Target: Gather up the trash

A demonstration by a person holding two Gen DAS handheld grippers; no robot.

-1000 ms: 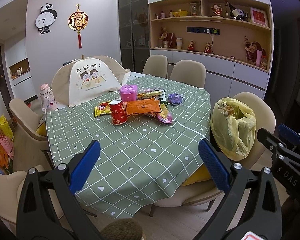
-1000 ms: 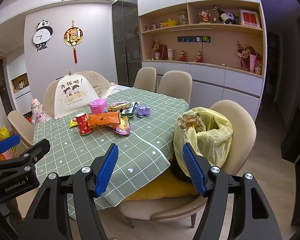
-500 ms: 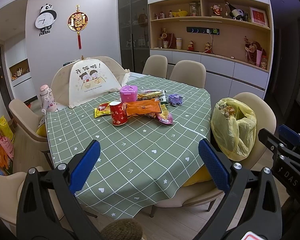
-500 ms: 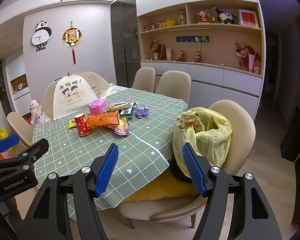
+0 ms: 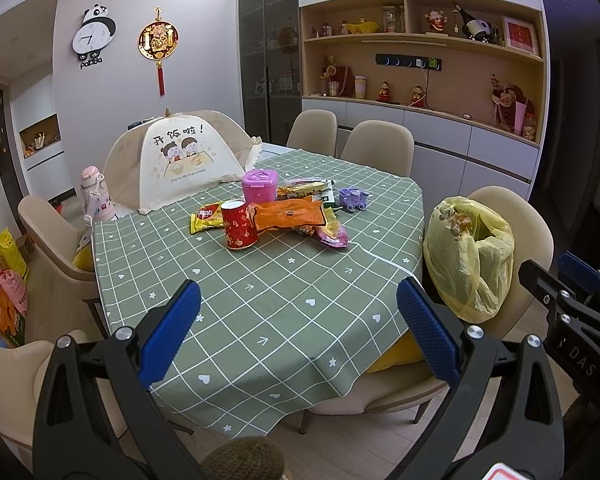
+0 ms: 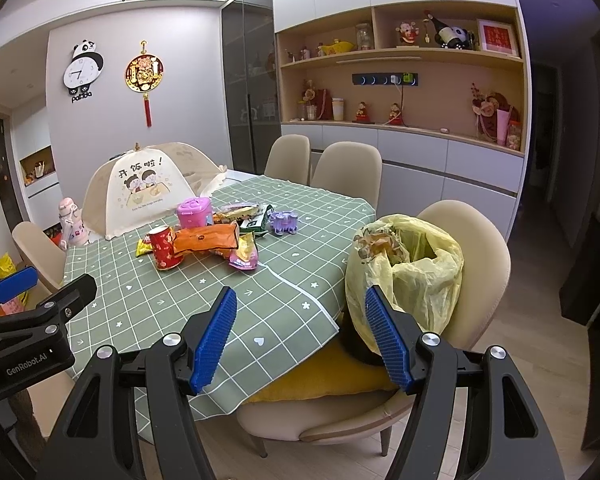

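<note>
Left wrist view: left gripper wide open, nothing held, hovering off the near edge of the table. Trash sits in 1 cluster mid-table, well apart from the jaws: red can upright, orange wrapper lying flat just behind it, yellow packet to its left, pink packet at the near right. Yellow trash bag stands open-mouthed on the chair at right, partly filled.

Right wrist view: right gripper also open, though less wide, and empty, jaws near the bag. Cluster is well apart: can, orange wrapper, pink packet.

Handling, judged: wrappers look light, thin, crinkly and slippery, so pinch a raised edge or corner, not the flat face. Can looks light and rigid but probably dents; grip across its mid-body, gently. Bag is soft film and its mouth may collapse.
</note>
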